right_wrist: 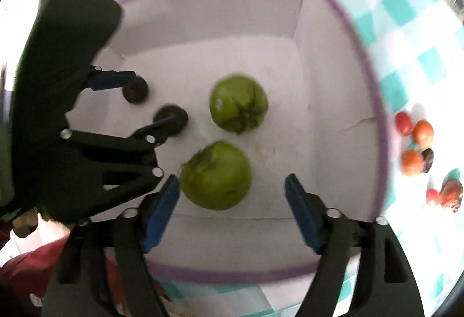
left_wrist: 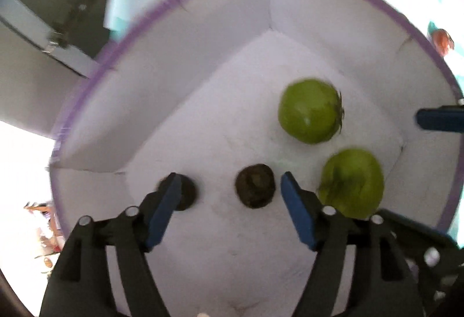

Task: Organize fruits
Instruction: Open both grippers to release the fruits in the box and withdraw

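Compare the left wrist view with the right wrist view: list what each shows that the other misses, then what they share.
Left wrist only: a grey cabinet beyond the box, and the left claw from behind, open over a dark fruit.

Right wrist only: the heap of red and orange fruits on the checked cloth, the left claw from the side, and the right claw, open, a green fruit beside its left finger.

Both: the white box with its purple rim, two green fruits and two dark fruits on its floor.

green fruits (right_wrist: 216, 176) in white box (right_wrist: 327, 90), hand-held grippers parted
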`<action>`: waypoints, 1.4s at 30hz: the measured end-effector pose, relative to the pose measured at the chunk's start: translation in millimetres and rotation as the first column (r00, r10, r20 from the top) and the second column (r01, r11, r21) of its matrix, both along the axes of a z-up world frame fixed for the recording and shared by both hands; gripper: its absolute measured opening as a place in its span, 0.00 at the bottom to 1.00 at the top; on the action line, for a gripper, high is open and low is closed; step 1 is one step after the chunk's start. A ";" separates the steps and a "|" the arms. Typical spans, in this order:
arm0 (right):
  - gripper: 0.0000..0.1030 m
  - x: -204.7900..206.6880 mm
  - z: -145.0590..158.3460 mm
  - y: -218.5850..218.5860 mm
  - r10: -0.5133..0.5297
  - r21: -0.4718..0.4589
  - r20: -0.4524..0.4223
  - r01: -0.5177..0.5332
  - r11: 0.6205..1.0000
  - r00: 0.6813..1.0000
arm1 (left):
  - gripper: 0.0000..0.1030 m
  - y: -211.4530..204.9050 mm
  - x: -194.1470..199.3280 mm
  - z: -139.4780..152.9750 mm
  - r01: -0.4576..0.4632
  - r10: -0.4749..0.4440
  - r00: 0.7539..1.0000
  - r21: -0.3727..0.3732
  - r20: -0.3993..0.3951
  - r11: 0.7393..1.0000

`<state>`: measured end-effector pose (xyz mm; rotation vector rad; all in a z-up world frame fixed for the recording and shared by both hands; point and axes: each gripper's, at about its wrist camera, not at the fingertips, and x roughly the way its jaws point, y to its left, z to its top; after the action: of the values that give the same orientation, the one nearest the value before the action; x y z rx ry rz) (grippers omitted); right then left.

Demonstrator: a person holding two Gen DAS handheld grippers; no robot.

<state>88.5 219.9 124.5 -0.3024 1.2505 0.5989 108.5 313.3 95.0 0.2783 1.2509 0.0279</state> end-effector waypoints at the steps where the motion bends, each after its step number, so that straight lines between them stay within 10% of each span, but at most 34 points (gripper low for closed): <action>1: 0.76 -7.7 11.6 -5.2 0.000 0.030 0.046 -0.001 1.000 0.999 | 0.75 -1.5 -5.5 9.1 -0.018 0.017 0.999 0.008 0.031 1.000; 5: 0.79 -37.2 54.1 -52.3 -0.058 0.165 0.185 0.027 0.986 0.981 | 0.91 -16.9 -38.4 62.5 -0.128 0.110 0.966 0.059 0.235 0.990; 11: 0.85 -78.0 65.2 -165.2 -0.245 0.288 0.215 0.178 0.941 0.946 | 0.98 -90.2 -91.7 137.7 -0.110 0.124 0.869 -0.057 0.478 0.992; 20: 0.85 -139.4 0.0 -318.6 -0.519 0.248 0.094 0.485 0.839 0.850 | 0.98 -241.4 -146.9 80.8 0.158 -0.112 0.952 -0.144 0.285 0.977; 25: 0.85 -161.3 -36.4 -369.5 -0.643 0.241 0.028 0.619 0.747 0.765 | 0.98 -284.6 -153.8 48.6 0.283 -0.248 0.938 -0.121 0.243 0.951; 42: 0.85 -88.5 -72.5 -391.4 -0.735 0.123 0.008 0.729 0.673 0.678 | 0.92 -308.5 31.5 -16.4 0.229 -0.171 0.941 -0.176 0.292 0.958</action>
<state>0.0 -171.5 52.0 0.2907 1.1549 -0.0526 139.9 4.8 78.6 0.2117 0.9358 -0.2329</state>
